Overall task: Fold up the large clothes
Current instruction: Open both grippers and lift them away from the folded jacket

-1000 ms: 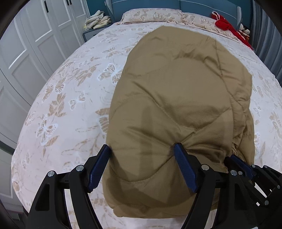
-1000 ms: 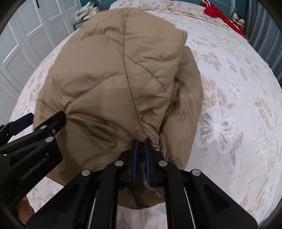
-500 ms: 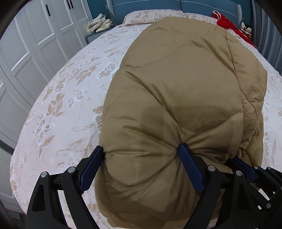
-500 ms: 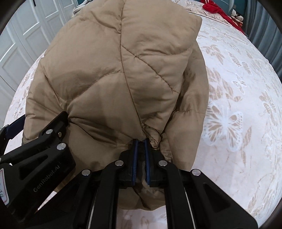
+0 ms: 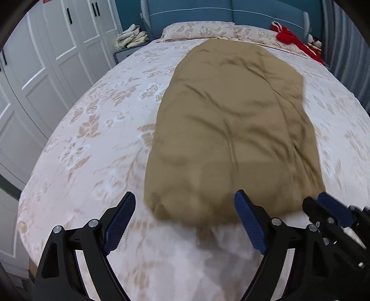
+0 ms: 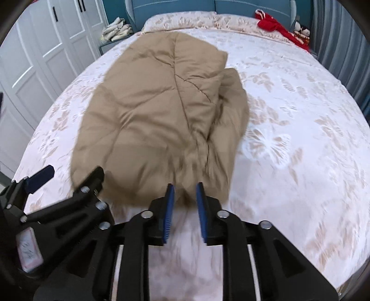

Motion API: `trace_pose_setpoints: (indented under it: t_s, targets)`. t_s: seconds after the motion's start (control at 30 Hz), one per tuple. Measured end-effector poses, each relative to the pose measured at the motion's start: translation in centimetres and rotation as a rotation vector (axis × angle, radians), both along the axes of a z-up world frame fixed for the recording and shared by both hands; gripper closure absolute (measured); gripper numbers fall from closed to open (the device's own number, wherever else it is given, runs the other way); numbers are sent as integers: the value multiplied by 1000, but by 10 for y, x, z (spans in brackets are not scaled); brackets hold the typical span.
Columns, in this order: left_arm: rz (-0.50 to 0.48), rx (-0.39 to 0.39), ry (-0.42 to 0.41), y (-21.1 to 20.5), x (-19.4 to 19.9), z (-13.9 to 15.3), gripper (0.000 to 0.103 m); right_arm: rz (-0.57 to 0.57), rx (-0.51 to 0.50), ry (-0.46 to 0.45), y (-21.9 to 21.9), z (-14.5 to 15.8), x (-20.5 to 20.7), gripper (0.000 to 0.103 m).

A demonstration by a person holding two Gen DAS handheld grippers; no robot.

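The tan quilted coat (image 5: 233,129) lies folded into a long padded bundle down the middle of the bed (image 5: 97,143), its near end just ahead of both tools and its far end reaching toward the pillows (image 5: 198,30). In the right wrist view its stitched seams cross in diagonal lines, and a second layer shows as a rumpled flap along its right edge. The bed is covered with a pale sheet printed with beige leaves and butterflies, smooth around the coat. White panelled wardrobe doors (image 5: 46,69) stand along the left, a blue padded headboard (image 5: 231,11) closes the far end, a red garment (image 5: 291,39) lies by the right pillow, and a heap of pale cloth (image 5: 131,38) sits on a small stand beside the headboard. The left tool (image 5: 185,222) hangs with its jaws wide apart and closing slightly, nothing between its blue ribbed pads (image 5: 120,222), the coat's edge just beyond them. The right tool (image 6: 185,208) has its jaws a little apart and opening; the coat's near edge sits just past the tips, not pinched. Motion blur smears the coat's near end and the sheet below it, so the hem's exact outline is hard to make out.
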State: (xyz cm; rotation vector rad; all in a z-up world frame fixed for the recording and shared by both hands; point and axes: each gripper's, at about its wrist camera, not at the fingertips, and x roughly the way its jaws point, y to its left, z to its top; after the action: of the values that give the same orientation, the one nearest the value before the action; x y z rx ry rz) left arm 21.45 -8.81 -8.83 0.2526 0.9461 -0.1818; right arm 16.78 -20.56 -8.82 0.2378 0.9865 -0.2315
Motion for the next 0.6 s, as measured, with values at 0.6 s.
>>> trace_pose_setpoints:
  t_s: [0.6]
  targets:
    - [10, 7, -44, 44, -130, 29, 18, -40, -38, -105, 37, 31, -153, 58]
